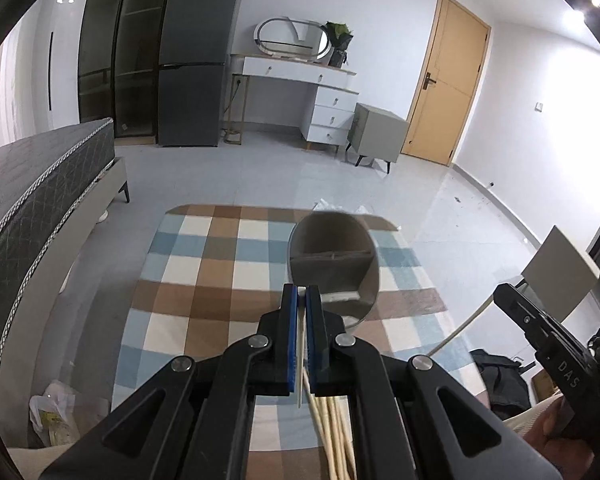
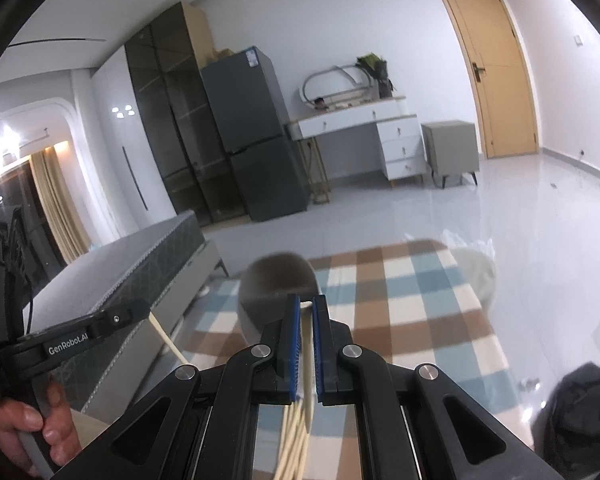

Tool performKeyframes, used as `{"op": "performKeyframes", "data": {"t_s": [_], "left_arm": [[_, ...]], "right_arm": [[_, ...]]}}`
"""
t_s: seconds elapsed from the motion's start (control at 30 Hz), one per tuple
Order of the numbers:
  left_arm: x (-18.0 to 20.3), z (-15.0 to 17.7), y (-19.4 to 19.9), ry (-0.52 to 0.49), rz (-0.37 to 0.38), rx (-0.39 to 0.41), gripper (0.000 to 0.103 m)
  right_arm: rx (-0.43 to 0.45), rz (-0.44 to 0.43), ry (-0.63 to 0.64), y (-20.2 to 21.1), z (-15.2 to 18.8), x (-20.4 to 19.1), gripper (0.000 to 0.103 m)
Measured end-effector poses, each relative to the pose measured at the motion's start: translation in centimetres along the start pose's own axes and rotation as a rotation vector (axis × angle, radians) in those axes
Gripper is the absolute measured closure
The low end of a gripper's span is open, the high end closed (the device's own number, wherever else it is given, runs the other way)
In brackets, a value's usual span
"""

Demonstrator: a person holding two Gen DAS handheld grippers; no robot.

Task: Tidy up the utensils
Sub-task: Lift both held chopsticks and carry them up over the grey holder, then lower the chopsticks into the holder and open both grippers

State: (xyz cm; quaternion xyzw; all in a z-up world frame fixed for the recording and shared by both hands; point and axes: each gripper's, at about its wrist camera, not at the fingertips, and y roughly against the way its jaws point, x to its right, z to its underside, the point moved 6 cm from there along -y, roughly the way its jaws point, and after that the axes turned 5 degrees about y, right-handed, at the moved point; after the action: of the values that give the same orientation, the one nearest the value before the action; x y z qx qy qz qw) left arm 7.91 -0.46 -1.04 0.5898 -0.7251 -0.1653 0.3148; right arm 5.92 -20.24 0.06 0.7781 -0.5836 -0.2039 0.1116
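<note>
My left gripper [image 1: 301,294] is shut on a pale chopstick [image 1: 300,360] that runs between its blue pads. A grey utensil holder [image 1: 332,264] with an inner divider lies just beyond its tips on the checked tablecloth [image 1: 204,280]. My right gripper [image 2: 306,304] is shut on another pale chopstick [image 2: 308,356], with the same grey holder [image 2: 276,284] blurred just beyond and left of its tips. Several loose chopsticks [image 1: 336,432] lie below the left gripper, also visible under the right one [image 2: 290,436]. Each gripper shows in the other's view: the right one [image 1: 540,328], the left one [image 2: 100,326].
A dark mattress on a bed frame [image 1: 40,192] runs along the left of the table. A black bag [image 2: 580,412] lies at the right. A white chair [image 1: 560,272] stands right of the table. A fridge [image 1: 196,64], a dresser and a door are across the room.
</note>
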Motion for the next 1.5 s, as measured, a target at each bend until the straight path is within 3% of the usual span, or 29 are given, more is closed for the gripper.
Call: {"op": "performKeyframes", "data": {"t_s": [0.37, 0.67, 1.1, 1.5], "left_arm": [[2.5, -7.9, 1.7, -0.011, 0.085, 0.069, 0.103], [3.3, -12.5, -1.2, -0.036, 0.100, 0.093, 0.103], [1.5, -12.2, -7.2, -0.052, 0.066, 0.016, 0.103], [1.5, -11.4, -9.1, -0.036, 0.066, -0.072, 0.103]], "right_arm": [[0.106, -0.033, 0.080, -0.3, -8.7, -1.2, 0.098], [0.130, -0.061, 0.121, -4.0, -13.5, -2.1, 0.098], [0.067, -0.085, 0.189, -9.9, -12.0, -2.2, 0.098], [-0.041, -0.118, 0.176, -12.4, -8.6, -1.6, 0.095]]}}
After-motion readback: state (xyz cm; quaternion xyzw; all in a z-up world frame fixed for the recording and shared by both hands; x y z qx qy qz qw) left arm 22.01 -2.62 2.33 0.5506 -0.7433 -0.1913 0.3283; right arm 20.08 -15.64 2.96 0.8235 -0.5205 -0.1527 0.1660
